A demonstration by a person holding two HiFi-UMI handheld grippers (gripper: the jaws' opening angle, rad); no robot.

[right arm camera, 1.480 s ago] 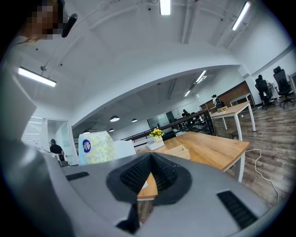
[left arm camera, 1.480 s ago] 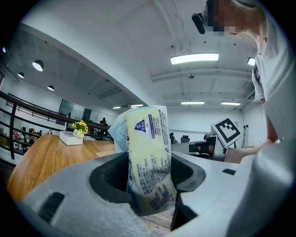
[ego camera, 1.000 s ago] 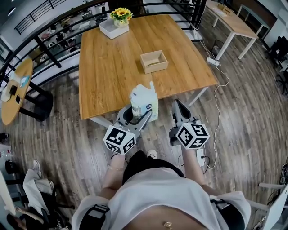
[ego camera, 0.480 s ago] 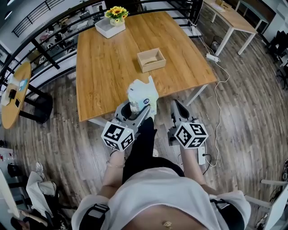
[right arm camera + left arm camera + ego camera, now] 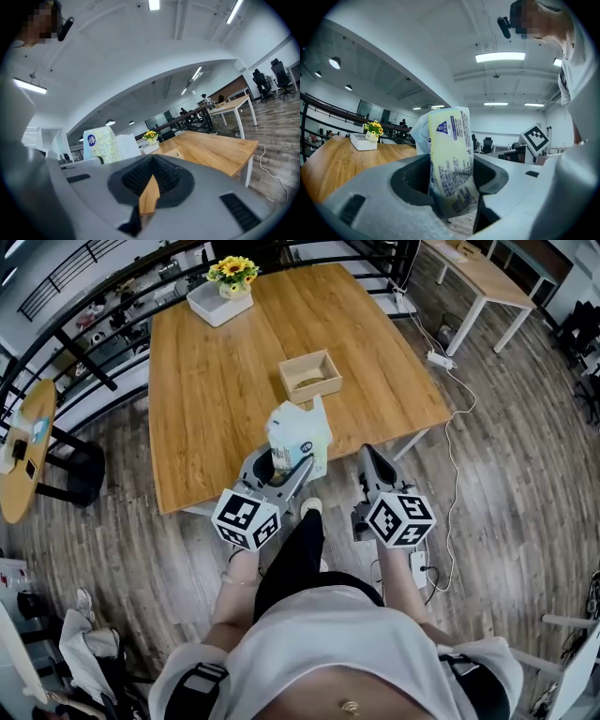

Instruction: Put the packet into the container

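Observation:
The packet (image 5: 298,435) is a pale yellow and white plastic bag with blue print. It stands upright between the jaws of my left gripper (image 5: 284,468), which is shut on its lower part, just off the near edge of the wooden table (image 5: 216,418). In the left gripper view the packet (image 5: 449,159) fills the gap of the left gripper (image 5: 451,199). The container (image 5: 310,377), an open wooden box, sits on the table a short way beyond the packet. My right gripper (image 5: 371,468) hangs beside the left one, shut and empty. In the right gripper view the right gripper (image 5: 149,193) points over the table towards the container (image 5: 171,153).
A white tray with yellow flowers (image 5: 220,294) stands at the table's far left corner. A black railing (image 5: 84,352) runs behind the table. A round side table (image 5: 23,442) is at the left. A power strip and cable (image 5: 439,360) lie on the floor to the right, near another table (image 5: 483,277).
Both grippers and the packet have moved forward towards the table's near edge. The person's leg has stepped forward under them. The grip on the packet is unchanged.

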